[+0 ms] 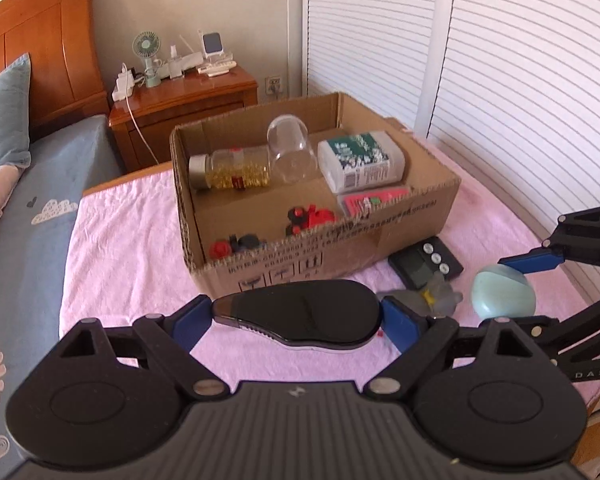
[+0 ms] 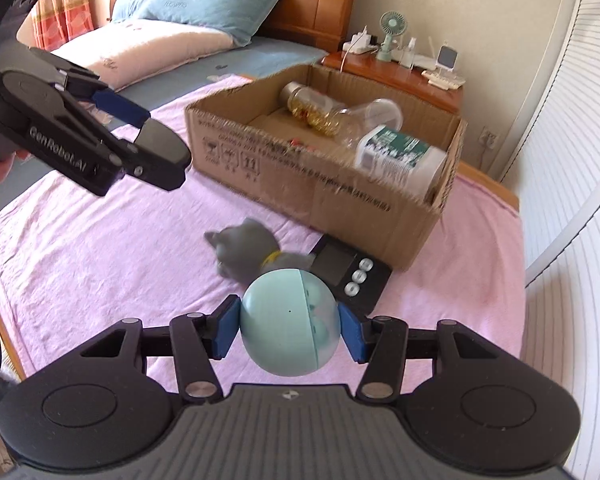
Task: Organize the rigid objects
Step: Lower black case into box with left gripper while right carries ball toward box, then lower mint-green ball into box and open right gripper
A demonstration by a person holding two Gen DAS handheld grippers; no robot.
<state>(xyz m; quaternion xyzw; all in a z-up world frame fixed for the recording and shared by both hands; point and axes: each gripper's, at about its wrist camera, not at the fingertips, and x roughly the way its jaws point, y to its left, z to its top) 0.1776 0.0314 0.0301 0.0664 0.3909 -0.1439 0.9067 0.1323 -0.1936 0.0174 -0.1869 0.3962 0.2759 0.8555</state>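
Left wrist cam: my left hand-held gripper [image 1: 296, 320] is clamped on a black computer mouse [image 1: 300, 314], pads pressing both ends, held up above the pink blanket [image 1: 120, 240]. Just behind it sits the cardboard box [image 1: 400, 216] w/ a capsule bottle [image 1: 230, 168], clear cup [image 1: 292, 152] and white bottle [image 1: 360, 160] lying along the back wall, pink pack [image 1: 374, 200] and red/black toy bits [image 1: 310, 216] nearer the front. Outside the box on the right: black timer [image 1: 426, 266] and grey cat figure [image 1: 428, 298], close together.

Right wrist cam: my right hand-held gripper [image 2: 290, 328] is clamped on a light-blue ball [image 2: 284, 320], pads on both sides, off the blanket. Cat figure and timer lie right past it, timer close to the box front, can't tell if touching. Left gripper w/ the mouse is up on the left, well apart from the ball.
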